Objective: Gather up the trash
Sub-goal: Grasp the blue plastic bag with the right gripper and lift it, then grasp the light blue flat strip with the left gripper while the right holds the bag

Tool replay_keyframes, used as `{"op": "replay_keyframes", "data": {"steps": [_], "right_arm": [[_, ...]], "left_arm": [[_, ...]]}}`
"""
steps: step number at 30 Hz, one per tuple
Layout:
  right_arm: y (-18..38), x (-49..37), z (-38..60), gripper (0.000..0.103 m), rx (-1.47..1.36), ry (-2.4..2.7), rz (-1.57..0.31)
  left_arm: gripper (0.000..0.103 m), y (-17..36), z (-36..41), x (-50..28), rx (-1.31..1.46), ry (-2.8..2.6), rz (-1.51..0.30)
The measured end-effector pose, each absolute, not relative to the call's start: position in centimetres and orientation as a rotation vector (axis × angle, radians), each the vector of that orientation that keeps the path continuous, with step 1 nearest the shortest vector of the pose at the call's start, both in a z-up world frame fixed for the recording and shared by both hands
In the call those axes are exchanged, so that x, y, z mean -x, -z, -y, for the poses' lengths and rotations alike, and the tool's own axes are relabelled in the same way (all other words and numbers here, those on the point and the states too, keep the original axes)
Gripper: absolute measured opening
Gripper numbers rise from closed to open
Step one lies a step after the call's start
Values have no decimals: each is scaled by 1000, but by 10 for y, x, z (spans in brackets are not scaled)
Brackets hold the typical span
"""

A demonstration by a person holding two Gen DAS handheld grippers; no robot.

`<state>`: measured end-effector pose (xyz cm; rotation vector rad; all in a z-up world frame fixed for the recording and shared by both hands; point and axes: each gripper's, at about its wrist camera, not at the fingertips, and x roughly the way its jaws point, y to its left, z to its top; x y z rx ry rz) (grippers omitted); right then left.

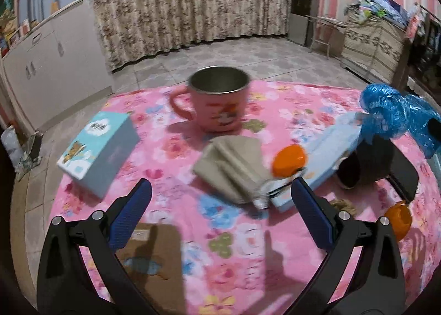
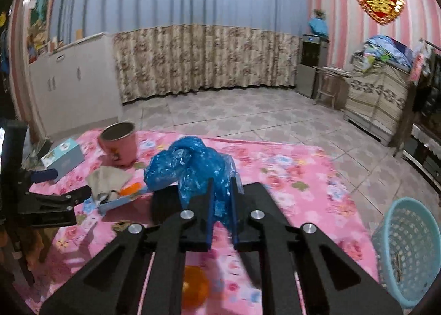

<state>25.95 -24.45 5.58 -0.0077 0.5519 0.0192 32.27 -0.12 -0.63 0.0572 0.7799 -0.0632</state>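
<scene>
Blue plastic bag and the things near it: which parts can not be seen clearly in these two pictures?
- Blue plastic bag: lower end hidden by the right claw, right wrist view.
- Laundry basket: cut by the frame edge.
- Orange object: blurred, behind the claw's arms.
- Pink mug print: blurred, left wrist view.

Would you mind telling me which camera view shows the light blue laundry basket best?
The right wrist view: the light blue basket stands on the floor beside the pink table, its mesh wall and open rim visible. The left wrist view does not show it at all.
</scene>
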Motion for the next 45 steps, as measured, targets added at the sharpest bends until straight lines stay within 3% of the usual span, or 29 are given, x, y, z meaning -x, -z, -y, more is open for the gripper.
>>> {"op": "replay_keyframes", "data": {"steps": [16, 19, 21, 27, 33, 38, 40, 45], "right_arm": [[-48, -244, 326, 10, -65, 95, -582], [-45, -243, 331, 10, -62, 103, -586], [-45, -244, 333, 10, -61, 109, -585], [-41, -246, 340, 10, -79, 114, -590], [-43, -244, 347, 10, -100, 103, -579], [-47, -237, 362, 10, -140, 104, -557], [-48, -235, 369, 10, -157, 108, -550], [-49, -226, 392, 10, -204, 129, -534]], "left_arm": [[72, 16, 75, -332, -113, 243, -815], [52, 22, 84, -338, -129, 258, -840], [34, 25, 86, -342, -135, 244, -849], [18, 11, 80, -339, -105, 242, -798], [8, -8, 71, -328, -89, 235, -771], [8, -33, 72, -315, -75, 257, -736], [0, -43, 79, -311, -87, 261, -722], [0, -55, 96, -315, -77, 271, -746]]}}
